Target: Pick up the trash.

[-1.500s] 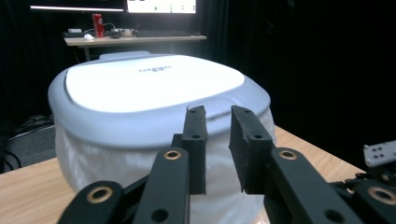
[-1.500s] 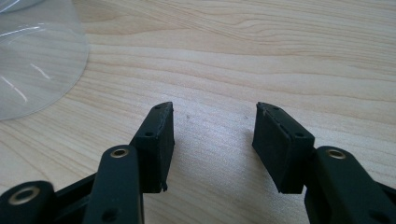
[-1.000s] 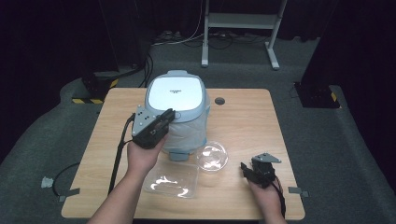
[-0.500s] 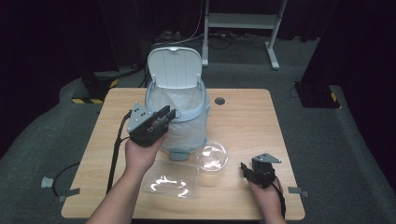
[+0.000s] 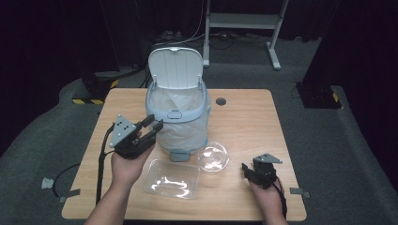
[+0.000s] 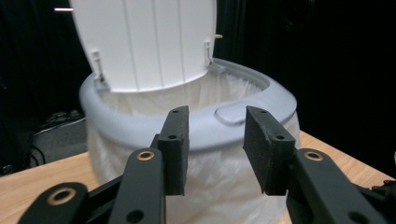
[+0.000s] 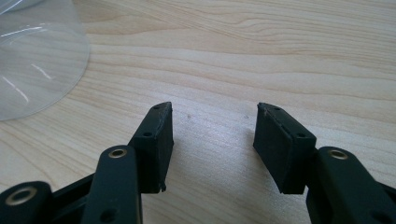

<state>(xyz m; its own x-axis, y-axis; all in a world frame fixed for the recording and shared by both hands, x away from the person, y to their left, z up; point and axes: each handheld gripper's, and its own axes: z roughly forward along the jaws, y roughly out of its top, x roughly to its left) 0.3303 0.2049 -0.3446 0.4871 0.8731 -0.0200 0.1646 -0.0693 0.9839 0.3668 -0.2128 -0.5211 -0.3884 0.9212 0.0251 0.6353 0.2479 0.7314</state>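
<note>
Left gripper point(image 5: 152, 128) parted beside open bin point(image 5: 177, 110), right gripper point(image 5: 248, 171) parted on table point(image 5: 248, 117)

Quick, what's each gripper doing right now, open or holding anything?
Left gripper: open, empty, facing the bin.
Right gripper: open, empty, over the table.

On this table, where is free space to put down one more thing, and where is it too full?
Free: the right part of the table, between the bin and the right edge, beyond the right gripper; also the far-left corner beside the bin. Crowded: the near middle, where the clear tray and clear bowl lie close before the bin, by the left gripper.
</note>
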